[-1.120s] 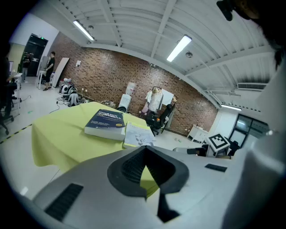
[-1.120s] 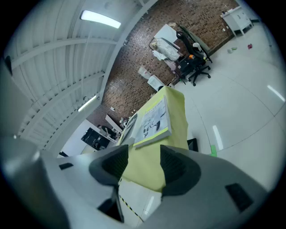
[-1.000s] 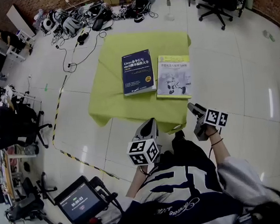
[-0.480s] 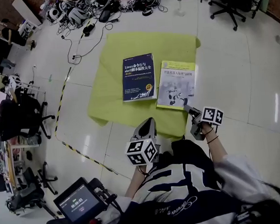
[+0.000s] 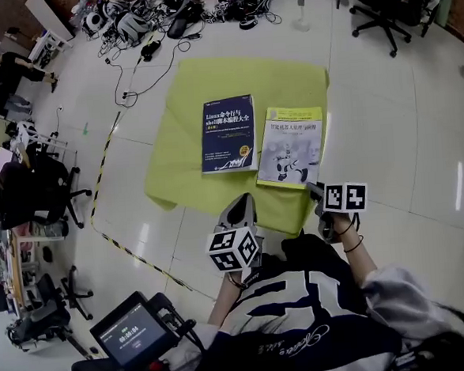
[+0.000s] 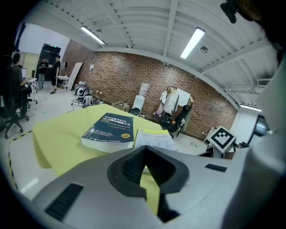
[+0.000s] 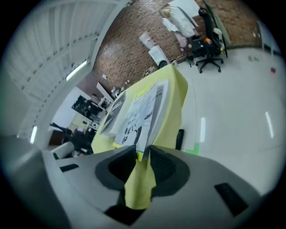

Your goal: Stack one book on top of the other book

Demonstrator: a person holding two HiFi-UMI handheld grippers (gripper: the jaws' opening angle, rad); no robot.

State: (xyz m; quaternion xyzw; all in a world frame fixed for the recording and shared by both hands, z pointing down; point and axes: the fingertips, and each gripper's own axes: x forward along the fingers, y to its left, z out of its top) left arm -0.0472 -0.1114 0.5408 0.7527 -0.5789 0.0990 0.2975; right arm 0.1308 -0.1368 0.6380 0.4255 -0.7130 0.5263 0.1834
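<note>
As the right gripper (image 5: 313, 188) closes on the white book's (image 5: 291, 146) near corner, it should bite deep and lift flat, while the left gripper (image 5: 243, 202) hangs pinched together, empty.

cloth (image 5: 174, 145) under the dark book (image 5: 227, 133): yellow-green fabric, matt, soft, w/ shallow creases & limp folds at the corners. dark book: navy cover, smooth, slight sheen; page block at its edge plain white paper, matt. pale book (image 5: 291, 149) just right of the dark book: printed paper cover, duller; page edges matt. floor (image 5: 393, 114) round the dark book's cloth: big white tiles, polished, v. glossy, w/ bright streaks of lamp glare. tape (image 5: 98, 190) on the floor left of the dark book: yellow/black striped, flat finish. left tool (image 5: 246, 199) on the near side of the dark book: grey plastic shell, smooth, satin-matt; pads (image 6: 132, 167) black, ribbed, rubbery look. its marker cube (image 5: 235, 250): flat matt b/w print.
</note>
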